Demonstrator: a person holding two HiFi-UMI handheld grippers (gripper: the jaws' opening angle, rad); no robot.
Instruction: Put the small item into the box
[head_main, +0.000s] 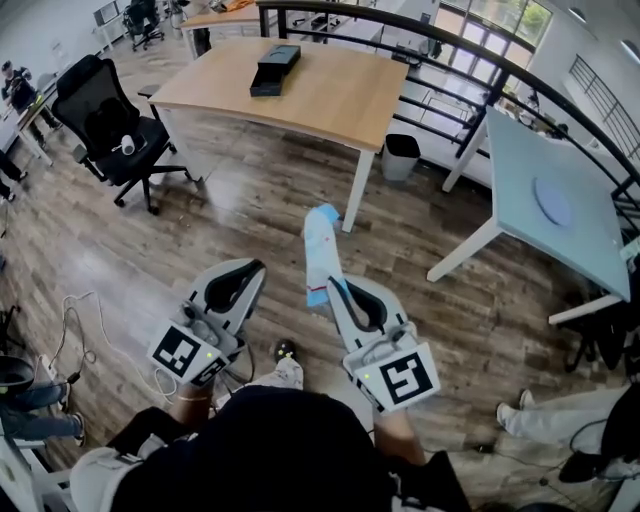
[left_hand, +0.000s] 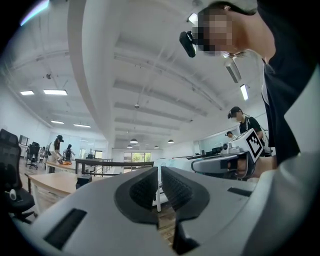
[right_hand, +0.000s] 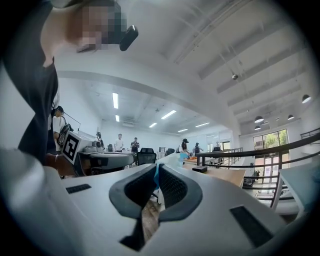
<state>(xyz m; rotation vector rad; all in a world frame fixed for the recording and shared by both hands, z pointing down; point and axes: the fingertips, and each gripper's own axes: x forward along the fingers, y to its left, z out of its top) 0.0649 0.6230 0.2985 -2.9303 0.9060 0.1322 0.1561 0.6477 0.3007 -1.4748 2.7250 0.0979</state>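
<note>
The small item (head_main: 320, 250) is a white and light-blue tube that stands upright over the wooden floor, and my right gripper (head_main: 331, 284) is shut on its lower end. In the right gripper view its blue edge (right_hand: 155, 176) shows pinched between the jaws (right_hand: 157, 173). My left gripper (head_main: 254, 269) hangs beside it, shut with nothing in it; its pads meet in the left gripper view (left_hand: 159, 173). The black box (head_main: 275, 68) lies on a wooden table (head_main: 340, 100) well ahead of both grippers.
A black office chair (head_main: 115, 125) stands at the left. A white table (head_main: 555, 200) is at the right, with a black bin (head_main: 400, 155) by the wooden table's leg. A dark railing (head_main: 480, 60) runs behind. Cables (head_main: 80, 320) lie on the floor at the left.
</note>
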